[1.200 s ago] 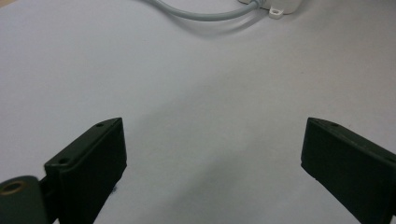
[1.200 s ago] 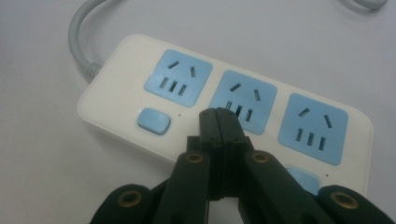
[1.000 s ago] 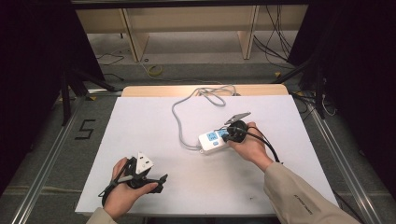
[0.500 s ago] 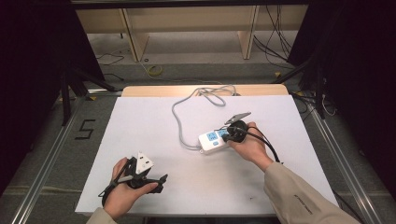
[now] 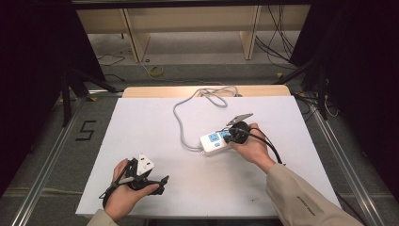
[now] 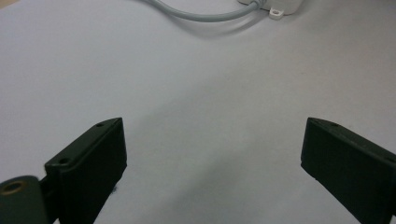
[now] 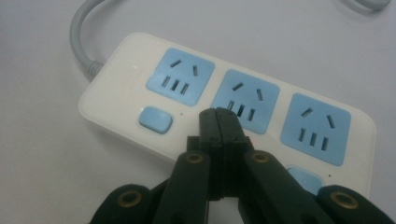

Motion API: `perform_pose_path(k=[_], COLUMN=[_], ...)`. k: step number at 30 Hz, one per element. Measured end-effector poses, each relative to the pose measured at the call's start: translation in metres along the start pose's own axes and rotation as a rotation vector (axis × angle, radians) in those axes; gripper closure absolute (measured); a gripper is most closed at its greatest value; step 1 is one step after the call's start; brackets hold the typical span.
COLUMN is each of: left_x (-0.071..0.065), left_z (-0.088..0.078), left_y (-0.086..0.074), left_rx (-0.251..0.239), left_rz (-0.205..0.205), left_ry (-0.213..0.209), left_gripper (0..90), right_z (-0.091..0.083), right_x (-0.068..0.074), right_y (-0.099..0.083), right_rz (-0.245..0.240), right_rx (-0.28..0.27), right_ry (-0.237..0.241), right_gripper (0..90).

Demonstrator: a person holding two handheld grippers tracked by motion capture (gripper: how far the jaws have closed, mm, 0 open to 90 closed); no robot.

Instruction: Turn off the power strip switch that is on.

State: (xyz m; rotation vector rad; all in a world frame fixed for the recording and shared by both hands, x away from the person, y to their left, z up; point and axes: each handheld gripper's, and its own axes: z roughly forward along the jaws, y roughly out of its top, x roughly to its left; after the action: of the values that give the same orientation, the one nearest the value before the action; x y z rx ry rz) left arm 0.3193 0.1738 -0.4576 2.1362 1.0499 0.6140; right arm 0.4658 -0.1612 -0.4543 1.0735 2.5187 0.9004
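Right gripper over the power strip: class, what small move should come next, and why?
Probably a short press straight down. The right gripper has its fingers closed together with nothing between them, tips poised at the middle of the power strip, where that socket's switch would sit, like the blue switch by the first socket. The left gripper rests open, away from it.

White-covered bench (image 5: 155, 117) under the left claw (image 5: 162, 184) and the right claw (image 5: 227, 136); bare wooden edge (image 5: 263, 90) beyond the right claw; taped "5" (image 5: 85, 130) on grey floor (image 5: 47, 160), outboard of the left claw; yellow cord coil (image 5: 156, 71) and pale shelving (image 5: 188, 23) far ahead of both; black curtains (image 5: 28, 70) flanking.
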Motion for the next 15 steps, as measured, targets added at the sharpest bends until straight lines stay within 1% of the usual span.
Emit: perform_pose_path(k=[10,15], left_x=[0.0002,-0.0001], left_z=[0.0000,0.0001], left_y=[0.0001,0.0001], left_rx=[0.000,0.000], left_rz=[0.000,-0.002], left_ry=[-0.001,-0.001], left_gripper=[6.5,6.5], right_z=[0.0002,-0.0011], right_x=[-0.0009,-0.0006], right_y=[-0.0002,0.0000], right_rz=[-0.008,0.000], right_rx=[-0.006,-0.006], right_ry=[0.000,0.000], right_gripper=[90.0,90.0])
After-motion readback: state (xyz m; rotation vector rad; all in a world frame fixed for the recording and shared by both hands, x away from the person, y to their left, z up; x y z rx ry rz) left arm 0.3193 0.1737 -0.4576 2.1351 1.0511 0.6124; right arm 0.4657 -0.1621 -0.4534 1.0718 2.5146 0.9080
